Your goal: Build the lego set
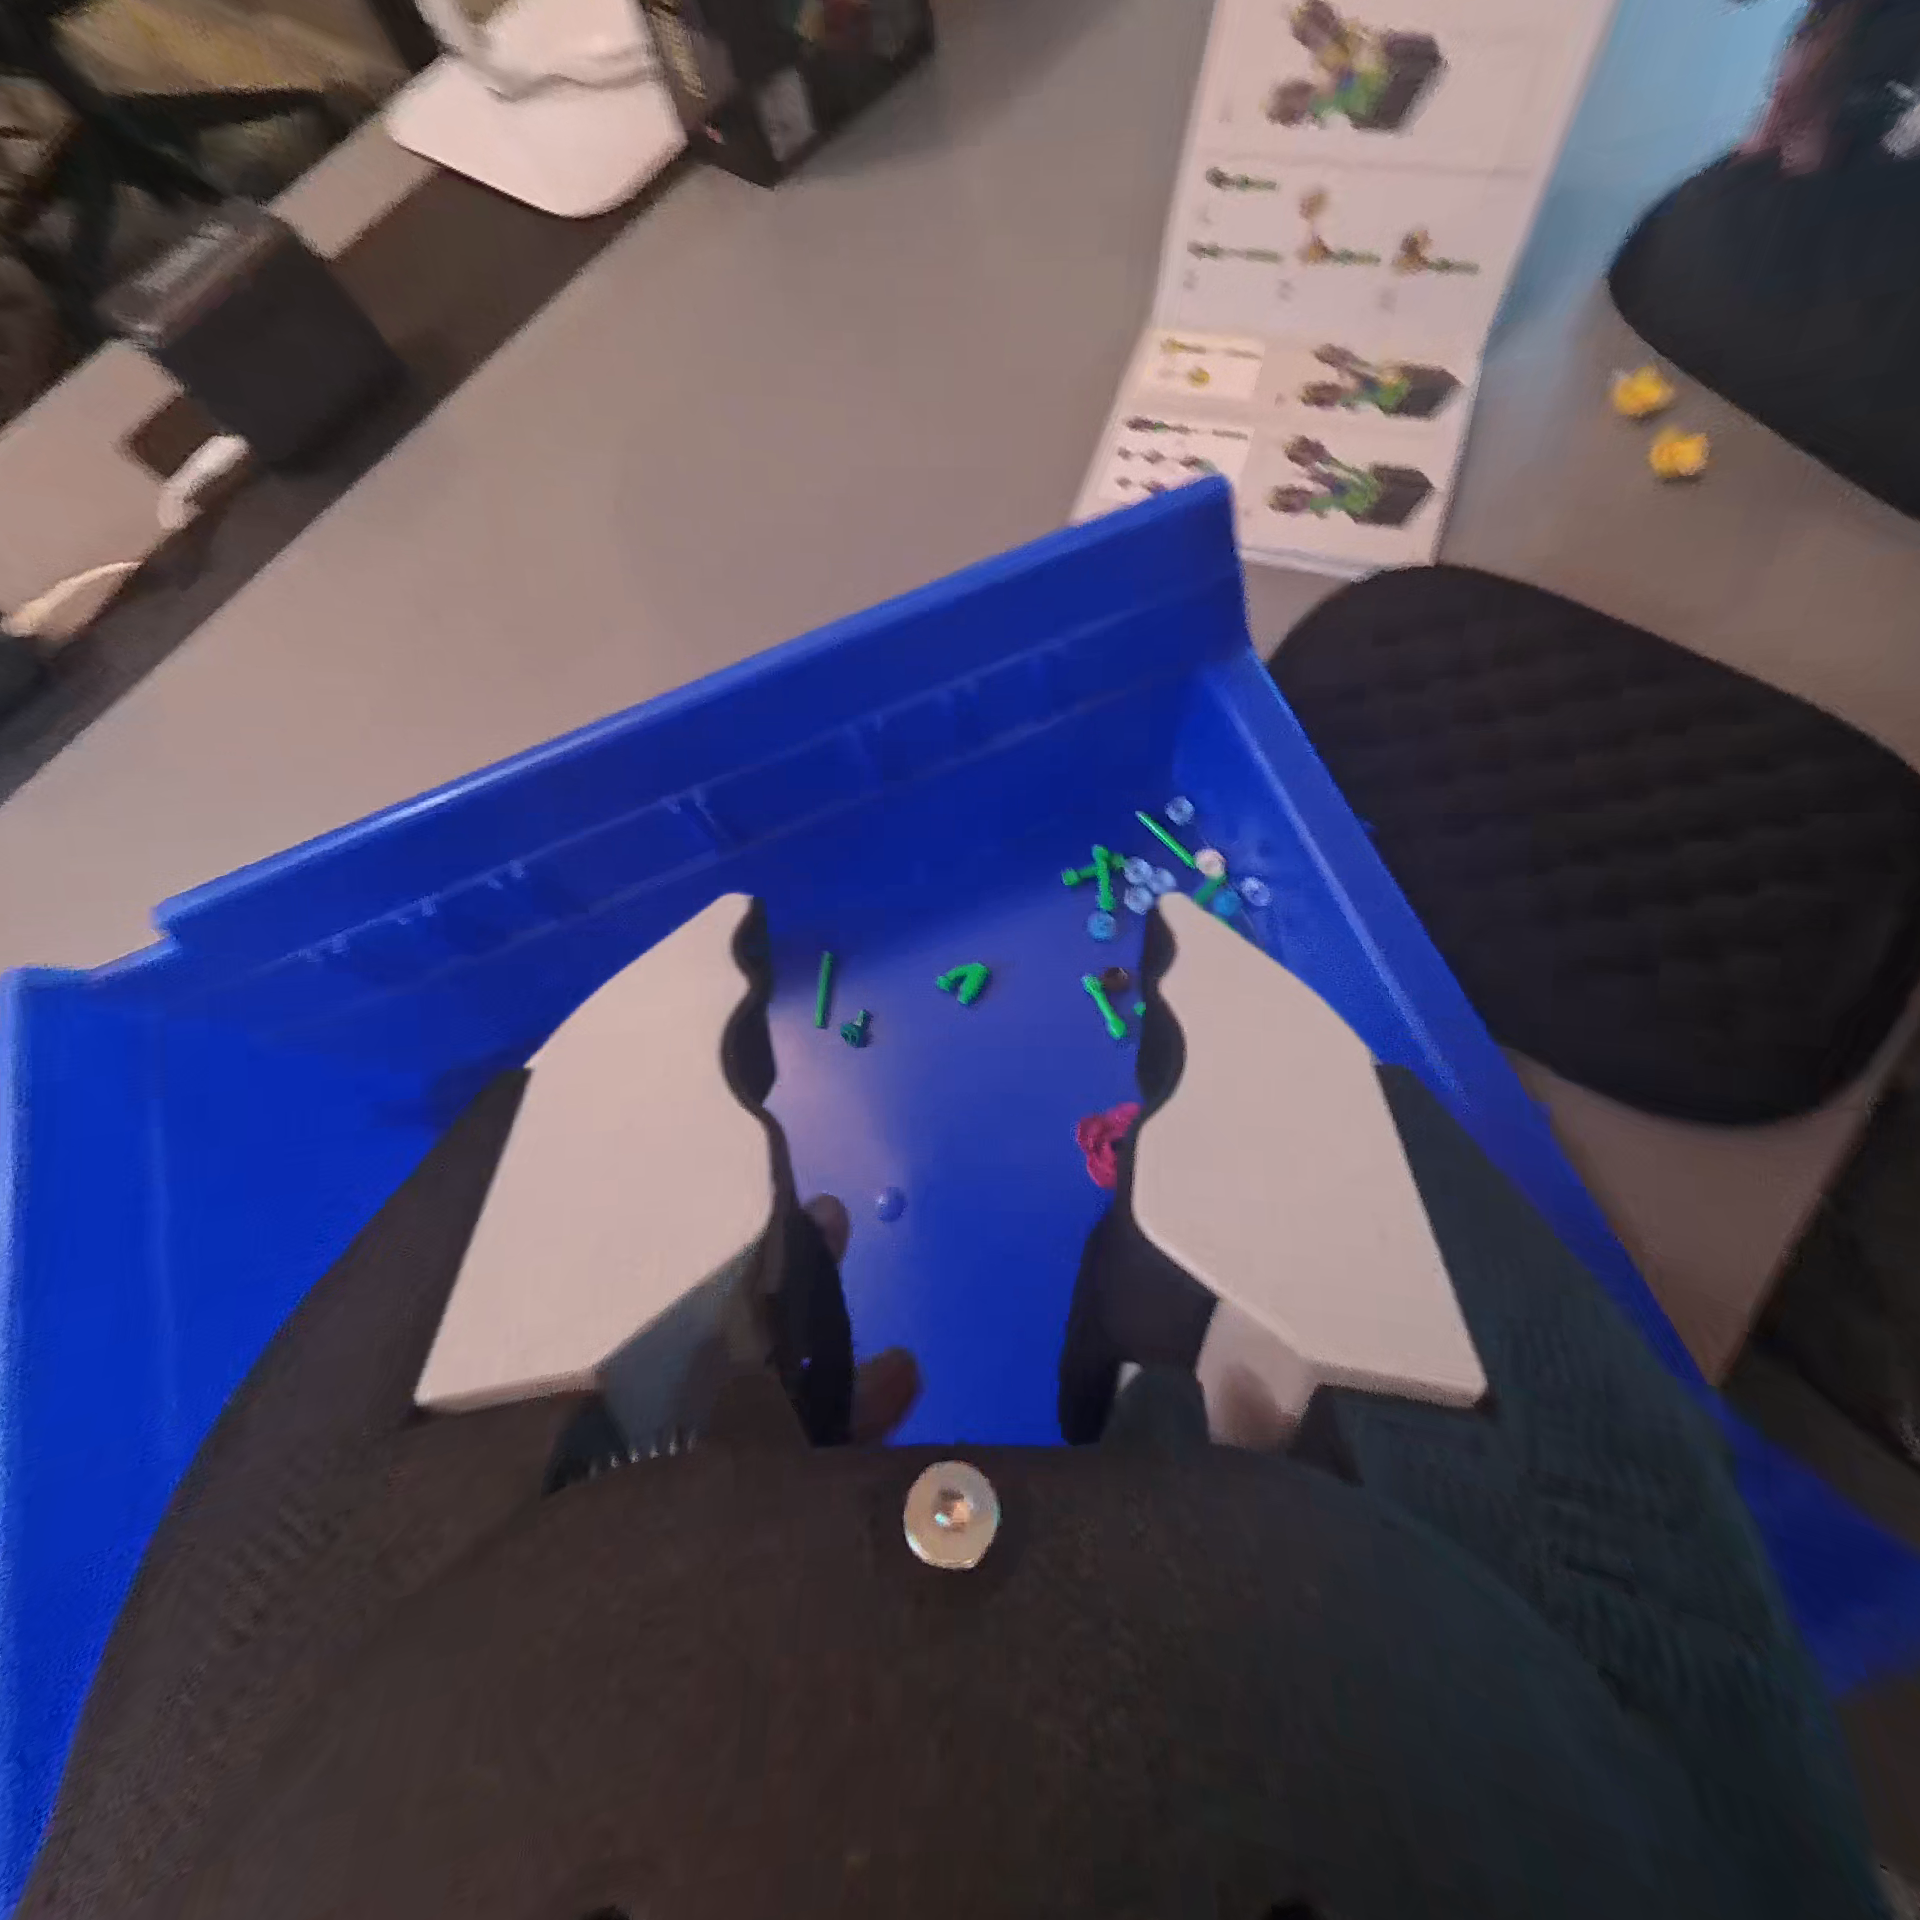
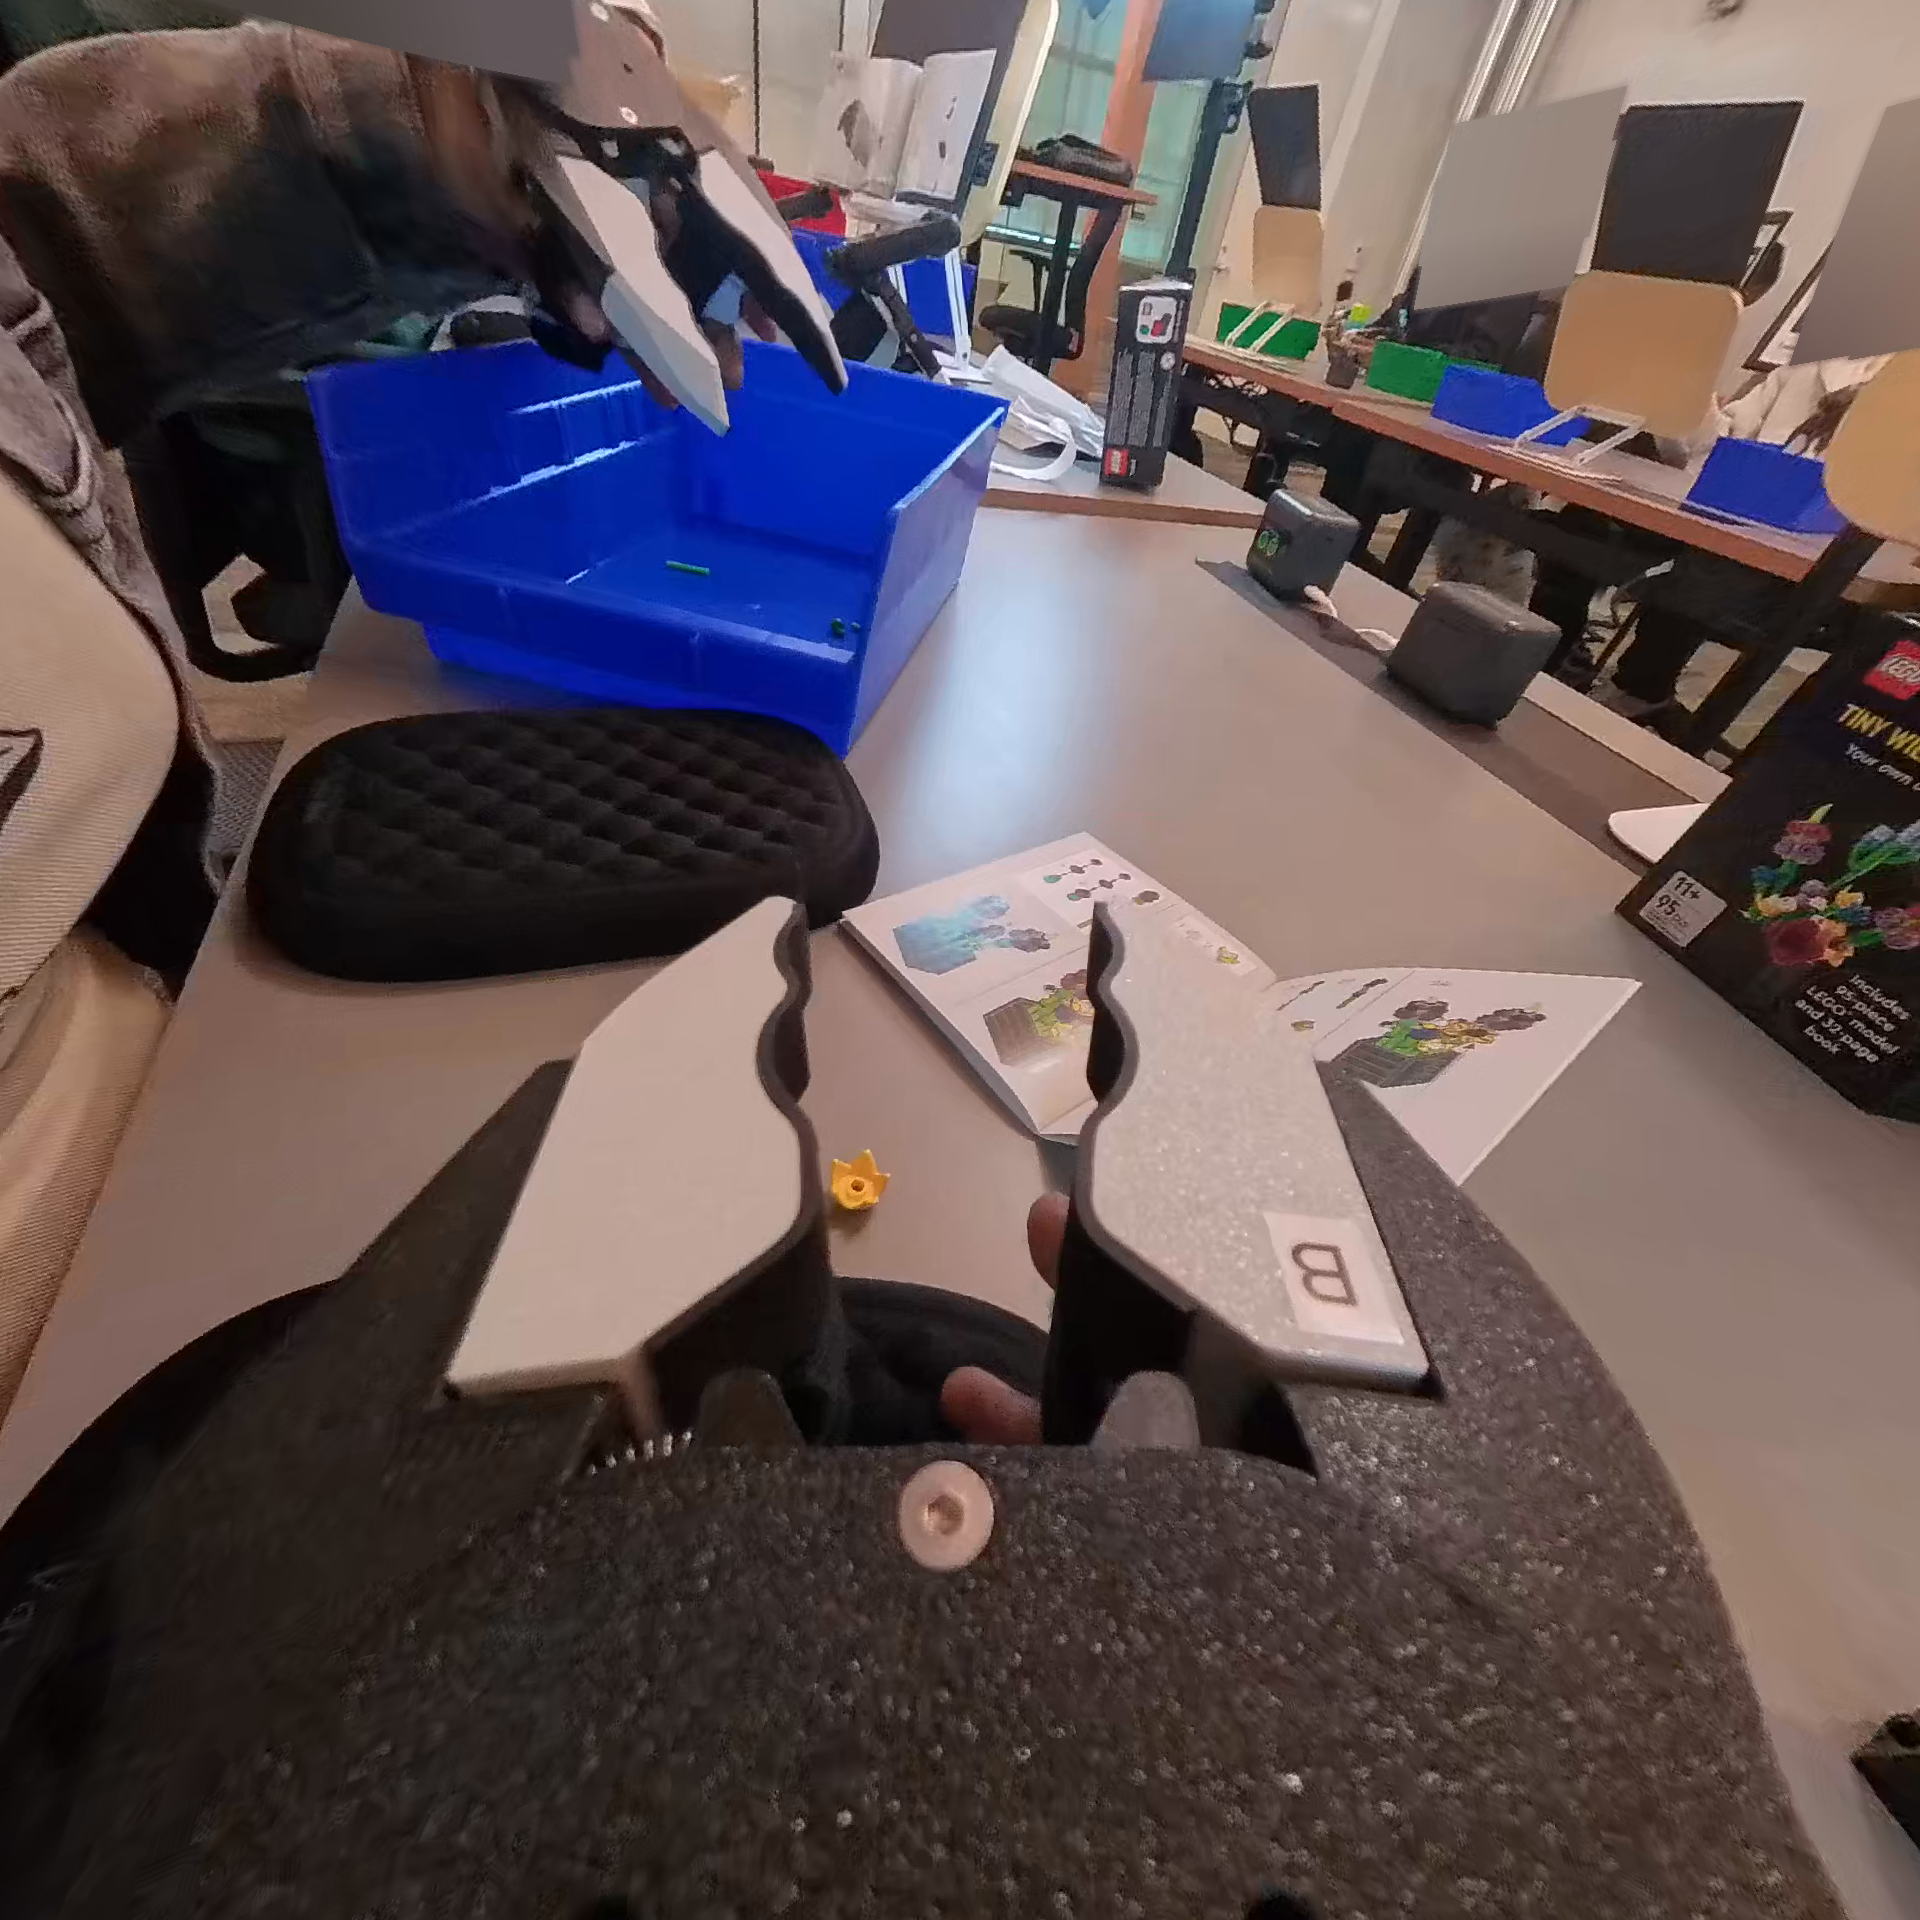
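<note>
A blue bin (image 1: 727, 769) holds small green stems (image 1: 1101, 1003), pale blue studs (image 1: 1138, 883) and a pink piece (image 1: 1103, 1141). My left gripper (image 1: 956, 914) hovers open and empty above the bin's floor; it also shows in the right wrist view (image 2: 779, 405) over the bin (image 2: 914, 540). My right gripper (image 2: 945, 920) is open and empty, low over the grey table. A yellow flower piece (image 2: 858, 1184) lies on the table between its fingers. Two more yellow pieces (image 1: 1662, 426) lie on the table in the left wrist view. An open instruction booklet (image 2: 1444, 1049) lies just beyond the right gripper.
A black quilted pad (image 2: 561, 831) lies between the bin and the booklet. The dark set box (image 2: 1808, 883) stands at the right. Two grey cube devices (image 2: 1470, 649) sit farther back. A person's sleeve (image 2: 208, 208) is at the left. About 30 centimeters separates my left fingertips from my right.
</note>
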Motion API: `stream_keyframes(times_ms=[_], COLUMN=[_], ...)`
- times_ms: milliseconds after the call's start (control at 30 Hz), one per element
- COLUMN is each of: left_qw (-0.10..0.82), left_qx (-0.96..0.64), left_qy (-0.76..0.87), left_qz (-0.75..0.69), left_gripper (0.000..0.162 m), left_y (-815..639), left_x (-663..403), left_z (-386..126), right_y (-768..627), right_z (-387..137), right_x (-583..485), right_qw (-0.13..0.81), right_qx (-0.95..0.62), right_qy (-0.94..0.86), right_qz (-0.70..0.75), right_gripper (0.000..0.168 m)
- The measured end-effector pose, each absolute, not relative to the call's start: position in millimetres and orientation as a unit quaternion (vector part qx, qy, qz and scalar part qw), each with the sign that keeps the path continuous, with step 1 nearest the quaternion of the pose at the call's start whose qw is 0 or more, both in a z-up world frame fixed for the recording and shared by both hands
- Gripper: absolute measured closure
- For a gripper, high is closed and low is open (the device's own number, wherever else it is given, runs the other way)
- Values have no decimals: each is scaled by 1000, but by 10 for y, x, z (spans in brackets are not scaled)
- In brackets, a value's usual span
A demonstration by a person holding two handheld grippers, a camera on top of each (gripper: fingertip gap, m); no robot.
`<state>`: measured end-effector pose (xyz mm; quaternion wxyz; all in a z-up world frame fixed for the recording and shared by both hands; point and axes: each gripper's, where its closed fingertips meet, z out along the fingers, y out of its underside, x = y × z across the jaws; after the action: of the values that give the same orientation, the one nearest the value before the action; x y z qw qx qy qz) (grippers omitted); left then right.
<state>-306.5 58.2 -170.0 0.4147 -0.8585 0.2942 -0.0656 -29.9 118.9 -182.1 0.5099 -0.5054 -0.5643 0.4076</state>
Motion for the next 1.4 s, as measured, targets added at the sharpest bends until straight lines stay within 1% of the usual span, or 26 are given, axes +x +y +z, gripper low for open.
stream_keyframes(times_ms=[100,167,233,333,400,733,867,1133,1200,1300,1333,1400], left_qw=[372,333,262,173,148,148,162,150,135,120,128,190], left_qx=[-824,-805,-796,-780,-767,-750,-729,-721,-726,-749,-766,-808], left_qy=[410,473,525,588,615,632,650,658,657,631,608,522], left_qz=[-120,-134,-148,-131,-104,-131,-142,-157,-150,-163,-164,-198], left_gripper=[129,137,144,145,145,148,150,150,154,154,154,154], left_y=[382,285,152,29,28,25,78,84,66,42,81,237], left_x=[-2907,-2815,-2731,-2702,-2734,-2674,-2627,-2613,-2653,-2657,-2658,-2584], left_z=[-1841,-1998,-2201,-2475,-2581,-2618,-2576,-2658,-2690,-2685,-2652,-2440], right_y=[1186,1197,1206,1203,1206,1208,1195,1201,1201,1201,1200,1197], right_z=[-1831,-1840,-1863,-1902,-1914,-1991,-2006,-1968,-1979,-1988,-1986,-1969], right_x=[-303,-306,-316,-331,-336,-378,-384,-371,-376,-382,-381,-384], right_qw=[505,500,492,483,481,458,458,470,467,464,464,468], right_qx=[-507,-512,-518,-524,-526,-543,-541,-536,-537,-538,-537,-535], right_qy=[-565,-564,-565,-572,-574,-584,-590,-585,-586,-588,-588,-587], right_qz=[411,413,412,407,404,393,387,387,387,387,387,388], right_gripper=[118,119,119,119,119,119,119,119,119,119,119,119])
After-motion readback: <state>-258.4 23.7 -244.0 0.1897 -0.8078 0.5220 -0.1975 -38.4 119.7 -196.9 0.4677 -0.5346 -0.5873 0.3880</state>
